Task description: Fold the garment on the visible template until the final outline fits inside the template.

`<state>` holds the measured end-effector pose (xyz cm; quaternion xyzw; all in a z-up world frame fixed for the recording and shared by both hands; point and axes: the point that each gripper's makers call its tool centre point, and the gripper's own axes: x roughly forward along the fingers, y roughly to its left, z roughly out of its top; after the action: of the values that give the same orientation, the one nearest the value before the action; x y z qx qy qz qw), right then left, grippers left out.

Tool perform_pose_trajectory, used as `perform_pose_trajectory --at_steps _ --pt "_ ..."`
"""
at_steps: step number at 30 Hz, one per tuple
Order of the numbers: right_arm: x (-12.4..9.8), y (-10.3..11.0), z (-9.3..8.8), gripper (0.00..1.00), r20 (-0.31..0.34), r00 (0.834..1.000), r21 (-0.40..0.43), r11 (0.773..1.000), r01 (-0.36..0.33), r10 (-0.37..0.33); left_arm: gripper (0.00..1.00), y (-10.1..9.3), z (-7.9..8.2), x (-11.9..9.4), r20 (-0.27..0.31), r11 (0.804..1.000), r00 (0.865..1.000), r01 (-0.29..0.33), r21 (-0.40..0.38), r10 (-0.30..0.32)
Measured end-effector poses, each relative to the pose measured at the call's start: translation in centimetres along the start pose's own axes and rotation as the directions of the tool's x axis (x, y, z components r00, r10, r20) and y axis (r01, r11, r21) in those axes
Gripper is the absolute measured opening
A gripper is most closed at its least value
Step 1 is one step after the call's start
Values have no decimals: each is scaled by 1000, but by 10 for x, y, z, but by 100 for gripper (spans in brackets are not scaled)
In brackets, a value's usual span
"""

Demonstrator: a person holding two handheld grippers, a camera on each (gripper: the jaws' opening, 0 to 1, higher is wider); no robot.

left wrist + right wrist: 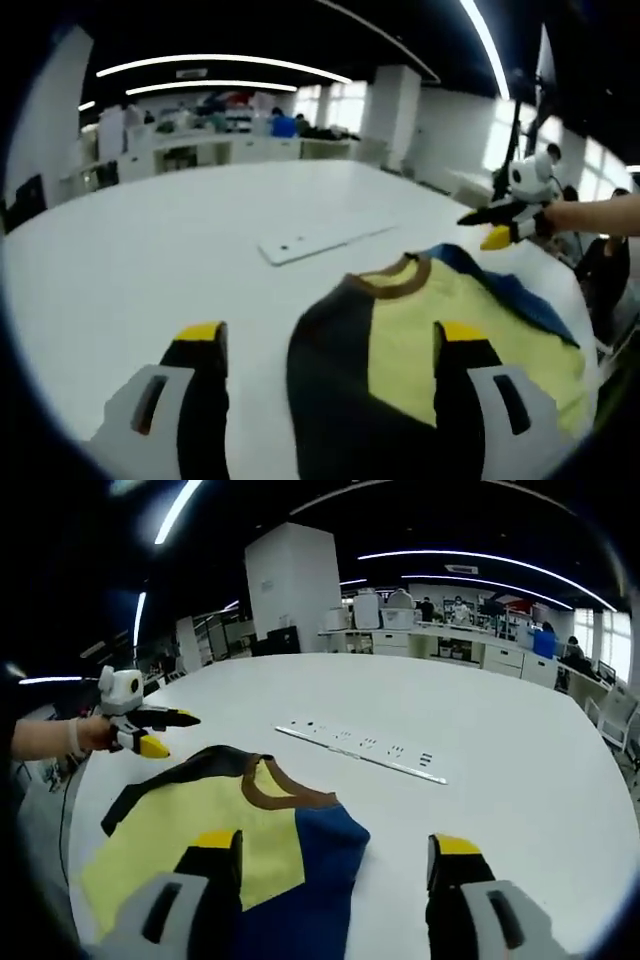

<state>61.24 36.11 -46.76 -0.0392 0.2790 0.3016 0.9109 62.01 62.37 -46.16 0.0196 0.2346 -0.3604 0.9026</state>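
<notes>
On the white table (150, 260) lies the garment (420, 340), yellow with dark and blue sleeves, near a flat white strip (320, 240). The left gripper (330, 345) and the right gripper (335, 855) are both wide apart, holding nothing, above the cloth.

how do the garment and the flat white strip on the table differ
The yellow garment with dark and blue sleeves and a brown collar is soft and crumpled, while the flat white strip is stiff and straight. The garment is multicoloured; the strip is plain white with small dark marks. The garment lies nearer both open tools, left and right; the strip lies beyond it. Both rest on the white table.
</notes>
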Motion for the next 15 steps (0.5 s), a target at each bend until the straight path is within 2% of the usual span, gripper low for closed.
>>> perform_pose_trajectory --at_steps 6,15 --pt "-18 14 3 93 7 1000 -18 1000 -1 1 86 -17 12 -25 31 999 999 27 17 -28" --pt "-46 32 4 91 24 1000 -46 999 -12 13 86 -30 23 -70 78 999 997 12 36 -14"
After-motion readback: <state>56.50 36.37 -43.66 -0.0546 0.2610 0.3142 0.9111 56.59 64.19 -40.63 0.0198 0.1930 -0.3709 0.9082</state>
